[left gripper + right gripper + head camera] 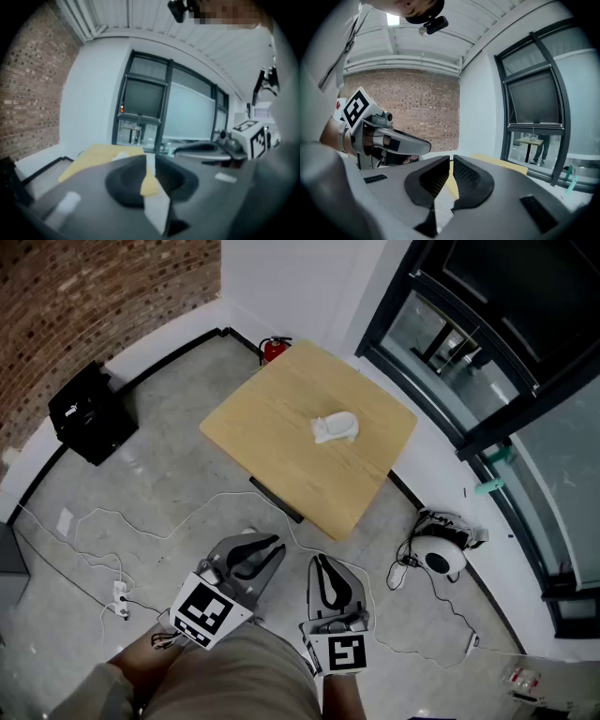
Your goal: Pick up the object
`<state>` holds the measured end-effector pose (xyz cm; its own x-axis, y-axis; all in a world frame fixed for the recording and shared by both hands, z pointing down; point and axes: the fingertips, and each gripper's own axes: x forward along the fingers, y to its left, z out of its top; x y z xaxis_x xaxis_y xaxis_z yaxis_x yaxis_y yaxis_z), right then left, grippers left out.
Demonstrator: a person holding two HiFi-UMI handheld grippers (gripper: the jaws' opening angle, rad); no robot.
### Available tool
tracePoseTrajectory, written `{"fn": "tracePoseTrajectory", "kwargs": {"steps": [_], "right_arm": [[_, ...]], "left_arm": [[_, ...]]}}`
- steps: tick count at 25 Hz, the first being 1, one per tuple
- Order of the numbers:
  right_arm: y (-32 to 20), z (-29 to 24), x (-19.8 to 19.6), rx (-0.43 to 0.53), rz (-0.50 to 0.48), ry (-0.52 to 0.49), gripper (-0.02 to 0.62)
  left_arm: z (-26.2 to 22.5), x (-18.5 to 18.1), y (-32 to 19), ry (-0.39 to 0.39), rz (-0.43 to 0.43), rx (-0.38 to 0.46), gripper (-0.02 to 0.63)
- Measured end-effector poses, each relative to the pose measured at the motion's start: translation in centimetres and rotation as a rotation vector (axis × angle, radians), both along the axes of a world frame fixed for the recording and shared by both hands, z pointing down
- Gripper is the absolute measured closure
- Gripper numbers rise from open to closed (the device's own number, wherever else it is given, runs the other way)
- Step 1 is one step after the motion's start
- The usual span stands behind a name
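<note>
Left gripper (pixel 270 546), right gripper (pixel 320 564) held low, jaws together, empty; white object (pixel 335 428) well apart on table (pixel 272 432); could shove it if reaching closed

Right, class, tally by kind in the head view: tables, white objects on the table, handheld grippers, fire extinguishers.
Table: 1
White object: 1
Grippers, left gripper and right gripper: 2
Fire extinguisher: 1
Total: 5

Brick wall (pixel 94 296), grey floor (pixel 169 488), wooden table (pixel 272 432), dark-framed windows (pixel 487 343).
</note>
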<state>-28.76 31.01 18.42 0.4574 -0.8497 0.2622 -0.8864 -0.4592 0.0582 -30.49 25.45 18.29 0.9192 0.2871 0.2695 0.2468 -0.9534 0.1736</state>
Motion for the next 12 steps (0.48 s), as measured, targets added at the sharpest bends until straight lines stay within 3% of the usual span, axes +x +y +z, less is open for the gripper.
{"fn": "tracePoseTrajectory", "kwargs": {"steps": [7,12], "right_arm": [[-12.4,2.9,14.0,-0.197,-0.121,0.070,0.581],[-17.2,4.5,21.0,-0.283,-0.199,0.053,0.581]], "left_arm": [[3.0,15.7,-10.6,-0.022,0.009,0.009,0.554],[5.7,22.2,-14.4,-0.074,-0.011,0.000,0.552]]}}
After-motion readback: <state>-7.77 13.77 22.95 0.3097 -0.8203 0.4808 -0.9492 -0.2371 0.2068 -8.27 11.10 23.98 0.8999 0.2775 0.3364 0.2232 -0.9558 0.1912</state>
